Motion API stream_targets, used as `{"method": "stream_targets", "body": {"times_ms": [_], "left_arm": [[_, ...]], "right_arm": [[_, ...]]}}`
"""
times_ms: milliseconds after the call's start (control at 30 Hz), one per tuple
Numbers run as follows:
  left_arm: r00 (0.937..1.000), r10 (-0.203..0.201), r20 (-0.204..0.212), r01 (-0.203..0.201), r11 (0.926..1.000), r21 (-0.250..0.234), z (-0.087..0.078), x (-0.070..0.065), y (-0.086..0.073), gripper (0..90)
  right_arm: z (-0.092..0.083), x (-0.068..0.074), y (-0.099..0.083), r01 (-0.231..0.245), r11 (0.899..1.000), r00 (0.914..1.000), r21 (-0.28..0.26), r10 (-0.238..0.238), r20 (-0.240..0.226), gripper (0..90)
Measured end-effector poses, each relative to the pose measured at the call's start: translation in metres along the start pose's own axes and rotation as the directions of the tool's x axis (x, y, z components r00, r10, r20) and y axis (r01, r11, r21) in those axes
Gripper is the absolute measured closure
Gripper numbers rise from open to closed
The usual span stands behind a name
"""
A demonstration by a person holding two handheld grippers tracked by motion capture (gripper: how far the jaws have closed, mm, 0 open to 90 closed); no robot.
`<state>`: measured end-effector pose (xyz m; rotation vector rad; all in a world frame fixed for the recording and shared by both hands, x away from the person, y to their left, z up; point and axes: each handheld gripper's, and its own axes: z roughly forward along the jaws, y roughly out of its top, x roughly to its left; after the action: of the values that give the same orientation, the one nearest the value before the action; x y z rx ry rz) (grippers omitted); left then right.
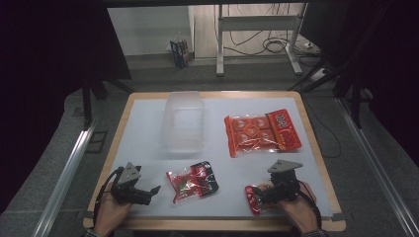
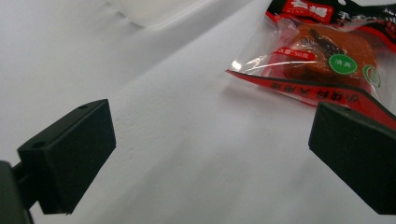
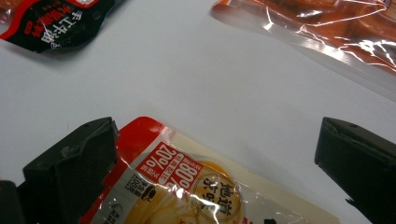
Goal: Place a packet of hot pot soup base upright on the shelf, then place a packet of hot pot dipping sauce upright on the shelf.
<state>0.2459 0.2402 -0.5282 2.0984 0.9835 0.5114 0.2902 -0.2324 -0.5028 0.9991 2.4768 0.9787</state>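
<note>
My left gripper (image 1: 148, 191) sat low near the surface (image 1: 148, 128) edge, jaws wide apart w/ nothing between. Red-black snack pack (image 1: 193, 180) lay just ahead to its right. My right gripper (image 1: 258, 191) was spread wide too, over a small red pouch (image 3: 187, 186) lying flat between the jaws, not clamped. Big orange pack (image 1: 262, 132) lay beyond it; clear tub (image 1: 184, 121) further off, well apart.

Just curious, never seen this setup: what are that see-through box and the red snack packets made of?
The box looks like frosted, translucent plastic: the white table shows dimly through its walls. The big red packet and the small packet look like thin glossy plastic film: they crinkle, catch glare, and clear windows show the food inside.
</note>
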Motion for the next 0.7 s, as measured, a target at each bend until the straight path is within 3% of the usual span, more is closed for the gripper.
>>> {"method": "stream_targets", "body": {"times_ms": [233,400,700], "left_arm": [[1.0000,0.005,0.003,-0.005,0.9998,-0.020,0.0010,-0.0013,-0.0002,0.2],[0.9995,0.031,0.001,-0.031,0.9992,-0.026,0.0010,-0.0023,0.0003,0.2],[0.9987,0.050,0.004,-0.050,0.9983,-0.030,0.0014,-0.0041,0.0006,0.2]], "right_arm": [[0.0034,0.0021,0.0005,0.039,0.999,0.9992,0.009,-0.039,0.007,0.0],[0.0051,0.0038,0.0011,0.067,0.998,0.9977,0.017,-0.067,0.014,0.0],[0.0073,0.0044,0.0012,0.065,0.998,0.9978,0.026,-0.065,0.011,0.0]]}}
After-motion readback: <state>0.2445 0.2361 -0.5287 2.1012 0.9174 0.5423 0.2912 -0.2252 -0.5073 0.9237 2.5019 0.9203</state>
